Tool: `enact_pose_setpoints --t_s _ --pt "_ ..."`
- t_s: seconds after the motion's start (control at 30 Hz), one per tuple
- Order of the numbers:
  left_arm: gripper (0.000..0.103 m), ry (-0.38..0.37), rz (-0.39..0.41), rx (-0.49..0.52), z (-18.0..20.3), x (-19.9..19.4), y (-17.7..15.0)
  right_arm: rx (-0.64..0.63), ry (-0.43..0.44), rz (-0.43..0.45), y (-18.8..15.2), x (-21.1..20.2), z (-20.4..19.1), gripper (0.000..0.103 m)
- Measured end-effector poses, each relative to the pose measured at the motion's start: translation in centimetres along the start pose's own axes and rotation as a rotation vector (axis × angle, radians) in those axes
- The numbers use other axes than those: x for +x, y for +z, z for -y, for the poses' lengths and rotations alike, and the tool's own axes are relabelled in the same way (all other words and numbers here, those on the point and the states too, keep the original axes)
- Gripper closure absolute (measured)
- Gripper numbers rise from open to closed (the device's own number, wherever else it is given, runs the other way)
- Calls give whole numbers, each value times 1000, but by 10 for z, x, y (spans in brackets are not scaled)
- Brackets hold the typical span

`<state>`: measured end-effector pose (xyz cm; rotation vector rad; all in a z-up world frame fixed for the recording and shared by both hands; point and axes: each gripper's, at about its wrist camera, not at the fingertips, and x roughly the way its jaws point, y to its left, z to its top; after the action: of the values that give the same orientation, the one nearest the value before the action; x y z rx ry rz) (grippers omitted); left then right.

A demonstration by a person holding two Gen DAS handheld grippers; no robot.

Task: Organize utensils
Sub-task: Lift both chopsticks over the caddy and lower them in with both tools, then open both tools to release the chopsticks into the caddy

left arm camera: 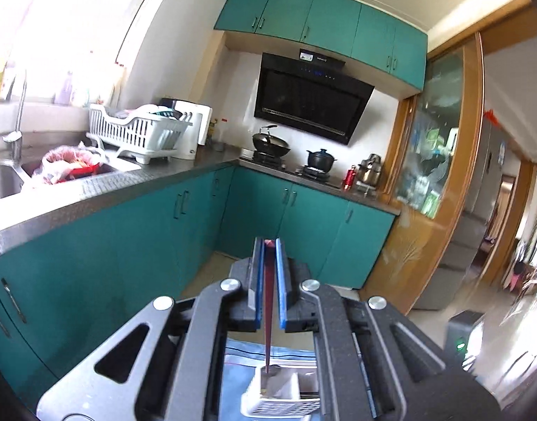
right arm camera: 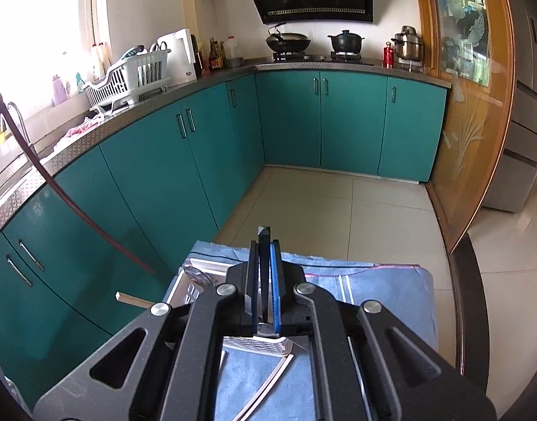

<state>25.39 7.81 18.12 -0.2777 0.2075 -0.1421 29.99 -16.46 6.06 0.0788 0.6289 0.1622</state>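
Left gripper (left arm camera: 268, 245): jaws nearly closed on the thin dark red handle (left arm camera: 268, 301) of a long utensil, which runs back between the blue pads (left arm camera: 257, 273) and down into the white basket (left arm camera: 279, 403).
Red utensil tip: its lower end sits inside the basket; what kind of head it has cannot be told.
Right gripper (right arm camera: 265, 245): jaws nearly closed on a dark flat handle (right arm camera: 264, 273), whose top end stands clear above the fingertips; a bright metal part shows just below the pads.
Basket: white slotted plastic with inner dividers, standing on the blue cloth (right arm camera: 391, 291) toward its far left corner.
Loose utensils: pale flat sticks (right arm camera: 268, 386) lie on the cloth near its front edge; another (right arm camera: 135, 300) juts out past the left edge.
Metal tray (right arm camera: 187, 287): at the far left corner of the cloth, beside the basket.
Handling, long red utensil: light, stiff and slender; likely to swing if pinched at the very end, so a hold nearer mid-handle is steadier.
Handling, dark-handled piece: rigid, smooth, possibly slippery; best gripped flat across the handle.
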Motion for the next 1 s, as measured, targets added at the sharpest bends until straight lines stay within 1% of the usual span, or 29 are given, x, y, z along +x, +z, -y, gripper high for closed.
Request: enact_pose_setpoints --t_s 0.07,0.13,0.3,0.37,0.5,0.53,0.57,0.6,0.63,0.67,0.7,0.8,0.83,0.9,0.93,0.97,1.0 --pt "97 -7 -20 0 4 8 -14 8 5 -11 -3 4 2 96" --pt "97 -8 -57 22 8 21 -32 13 8 -22 -5 8 2 96" --pt "97 47 -121 56 8 48 -74 -13 4 -9 -11 5 -1 96" --pt "97 50 -147 49 4 55 -83 -15 5 -9 -13 3 0 96" --pt "96 54 -164 55 2 57 -91 -19 -2 -1 -15 -1 2 96" --pt "91 56 -159 62 3 55 -91 -21 -8 0 -17 -2 3 95" --pt "85 56 -153 71 4 53 -92 -23 -15 3 -17 -3 3 89" --pt "82 56 -143 83 6 49 -91 -23 -22 9 -18 -5 3 85" --pt "77 55 -136 89 7 46 -91 -23 -25 14 -18 -7 3 77" --pt "73 52 -131 93 7 43 -91 -21 -26 26 -18 -11 3 74" --pt "71 43 -126 99 7 38 -91 -18 -24 37 -19 -15 4 73" --pt "64 41 -115 111 4 22 -91 -7 -11 76 -22 -32 6 72" --pt "60 45 -113 119 2 14 -93 -3 1 108 -25 -46 6 72" --pt "59 77 -111 153 -3 -4 -100 -6 21 165 -34 -71 6 72" --pt "59 113 -111 181 -6 -16 -108 -18 27 198 -43 -88 4 72" --pt "59 143 -122 204 -11 -24 -116 -30 27 212 -50 -98 3 72" --pt "57 160 -139 217 -15 -30 -124 -48 27 212 -65 -109 2 72"
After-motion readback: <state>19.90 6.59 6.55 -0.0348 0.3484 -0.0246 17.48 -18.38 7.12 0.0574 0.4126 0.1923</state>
